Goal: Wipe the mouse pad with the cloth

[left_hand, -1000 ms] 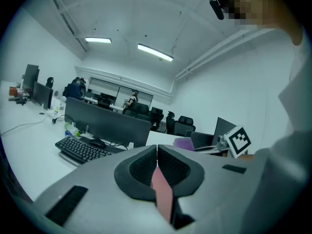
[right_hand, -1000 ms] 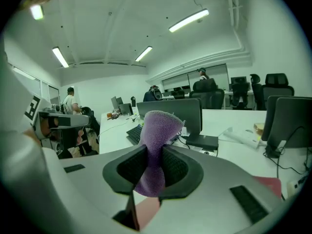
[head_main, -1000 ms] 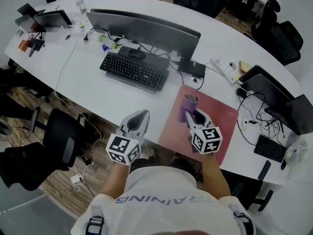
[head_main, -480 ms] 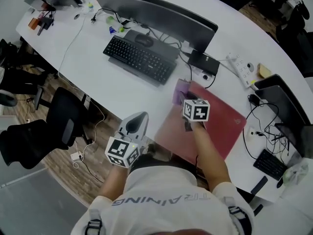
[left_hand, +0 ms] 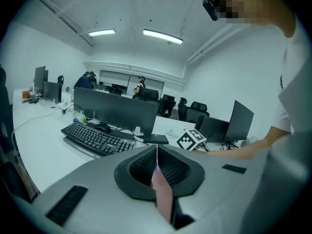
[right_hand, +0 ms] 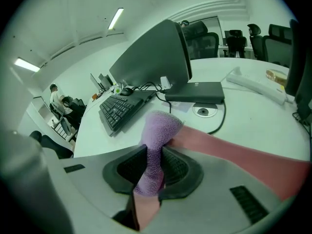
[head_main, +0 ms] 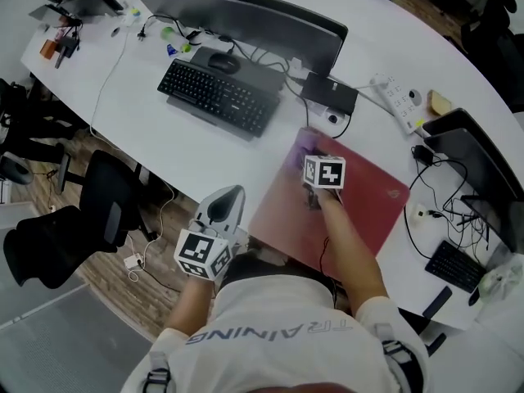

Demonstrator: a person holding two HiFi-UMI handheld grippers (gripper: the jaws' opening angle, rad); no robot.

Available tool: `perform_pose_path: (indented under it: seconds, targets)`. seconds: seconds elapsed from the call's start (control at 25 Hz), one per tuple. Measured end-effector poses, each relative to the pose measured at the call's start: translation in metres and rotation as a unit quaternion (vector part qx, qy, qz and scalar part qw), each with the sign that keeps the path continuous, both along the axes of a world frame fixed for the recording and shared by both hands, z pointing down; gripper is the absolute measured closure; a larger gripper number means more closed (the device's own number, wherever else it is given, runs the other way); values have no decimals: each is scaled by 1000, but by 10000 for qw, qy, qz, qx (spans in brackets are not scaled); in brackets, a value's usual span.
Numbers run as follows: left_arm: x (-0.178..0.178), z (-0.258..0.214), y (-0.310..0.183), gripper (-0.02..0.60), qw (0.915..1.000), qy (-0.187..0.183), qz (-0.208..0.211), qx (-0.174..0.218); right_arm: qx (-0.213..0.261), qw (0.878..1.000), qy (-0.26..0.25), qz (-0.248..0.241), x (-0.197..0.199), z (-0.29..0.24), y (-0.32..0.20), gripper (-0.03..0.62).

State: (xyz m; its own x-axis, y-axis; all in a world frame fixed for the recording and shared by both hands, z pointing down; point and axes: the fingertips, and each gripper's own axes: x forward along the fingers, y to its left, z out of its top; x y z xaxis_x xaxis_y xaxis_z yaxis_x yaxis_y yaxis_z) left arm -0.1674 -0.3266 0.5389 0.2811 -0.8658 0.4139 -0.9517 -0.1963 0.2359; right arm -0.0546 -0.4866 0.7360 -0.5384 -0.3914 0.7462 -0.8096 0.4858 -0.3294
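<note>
White desk (head_main: 205, 150); fuzzy cloth (right_hand: 157, 135) (purple) on mouse pad (head_main: 372, 199).

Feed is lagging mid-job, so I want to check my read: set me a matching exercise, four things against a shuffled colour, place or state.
1. cloth
2. mouse pad
3. left gripper
4. keyboard

A. red, flat on the table near its front edge
B. jaws together, nothing held
C. black, in front of the monitor
D. purple, clamped in the right gripper

Pairs: 1-D, 2-A, 3-B, 4-C
</note>
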Motion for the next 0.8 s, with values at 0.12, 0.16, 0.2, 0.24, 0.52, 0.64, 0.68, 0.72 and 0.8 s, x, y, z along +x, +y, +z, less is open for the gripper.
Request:
perform_pose_path:
  seconds: [0.12,0.16,0.2,0.24,0.52,0.64,0.68,0.72,0.8]
  targets:
    - [17,-2,-7,546,9996,-160,207,78,-42,9998,122,156,29,1,1,497]
    - [24,-3,-10,546,9994,-163,298,93,-60,9996,135,248,41,1,1,497]
    - [31,-4,-13,546,9991,-146,381,104,-74,9993,152,342,52,1,2,497]
    - [38,-4,-16,546,9988,-128,452,114,-84,9989,177,422,63,2,2,497]
    - [86,-3,-27,546,9955,-4,936,126,-86,9955,334,888,136,4,13,497]
    - [109,-5,-31,546,9931,48,1162,154,-130,9920,343,1206,171,5,15,497]
    - [116,-6,-31,546,9922,58,1237,158,-150,9907,356,1305,182,6,17,497]
    - [122,-6,-31,546,9913,65,1308,157,-166,9894,378,1390,193,6,19,497]
    - [132,-7,-32,546,9897,75,1419,153,-178,9873,435,1520,214,6,23,497]
